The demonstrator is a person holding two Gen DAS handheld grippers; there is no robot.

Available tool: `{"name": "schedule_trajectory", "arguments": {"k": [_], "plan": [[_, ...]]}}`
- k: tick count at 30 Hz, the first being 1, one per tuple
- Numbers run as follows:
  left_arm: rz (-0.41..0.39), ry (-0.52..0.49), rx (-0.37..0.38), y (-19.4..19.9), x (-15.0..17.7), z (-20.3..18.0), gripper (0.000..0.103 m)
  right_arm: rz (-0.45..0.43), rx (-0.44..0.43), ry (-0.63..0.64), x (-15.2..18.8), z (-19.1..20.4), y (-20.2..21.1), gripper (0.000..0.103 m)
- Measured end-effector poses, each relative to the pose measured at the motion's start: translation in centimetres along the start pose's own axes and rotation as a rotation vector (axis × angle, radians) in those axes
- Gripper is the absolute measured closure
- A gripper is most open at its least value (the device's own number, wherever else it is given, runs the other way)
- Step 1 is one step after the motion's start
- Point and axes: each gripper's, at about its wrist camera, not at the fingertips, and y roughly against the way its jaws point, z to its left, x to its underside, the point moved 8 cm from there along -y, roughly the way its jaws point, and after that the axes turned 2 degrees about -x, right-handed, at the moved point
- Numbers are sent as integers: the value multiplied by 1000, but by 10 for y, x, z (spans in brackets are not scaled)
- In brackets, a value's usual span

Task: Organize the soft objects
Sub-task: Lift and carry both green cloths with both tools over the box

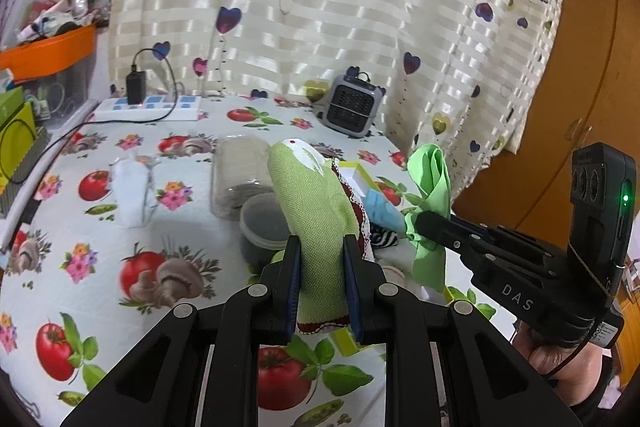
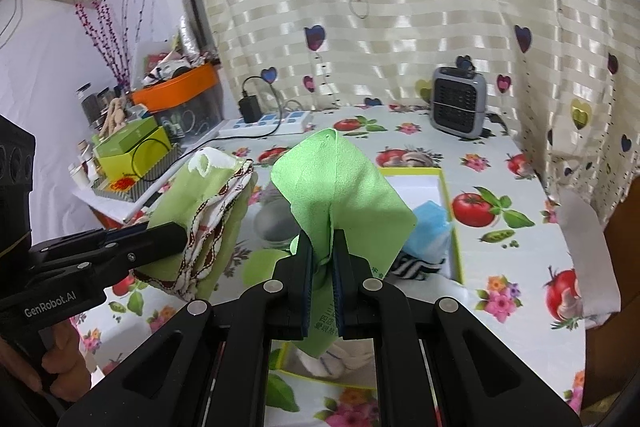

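Woven green cloth point(image 1: 316, 223) with red-and-white scalloped trim: clamped between the pads of the left gripper point(image 1: 322, 283), standing up from the jaws, lifted off the table. Bulk of it rises ahead of the fingertips; the trimmed edge hangs below and behind them. Grip sits low on the folded body, probably so the free end stays clear of the items underneath.

Smooth bright-green cloth point(image 2: 340, 195): pinched in the right gripper point(image 2: 323, 267), jaws nearly together on a gathered fold. Cloth fans upward ahead of the tips; a corner with printed characters trails down behind them. Both cloths are airborne, side by side, the right gripper just to the right of the left one.

Below and ahead of the right gripper: yellow-rimmed box point(image 2: 448, 195) holding a blue cloth point(image 2: 430, 223) and a black-and-white striped item point(image 2: 412, 267). My reading: this box is the collecting place, and both cloths are held above it for dropping in.

Ahead of the left gripper, partly hidden by its cloth: round lidded tub point(image 1: 260, 223) and clear jar point(image 1: 236, 171). Further out on the tomato-print tablecloth point(image 1: 132, 267): small grey heater point(image 1: 350, 107), power strip point(image 1: 152, 107).
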Motion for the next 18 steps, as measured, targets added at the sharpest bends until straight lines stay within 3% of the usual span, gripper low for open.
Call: {"name": "schedule_trajectory", "arguments": {"k": [18], "plan": [[65,-27,23,-38,-1,-19,84,29,37,-69,8,-40,-11,94]]}}
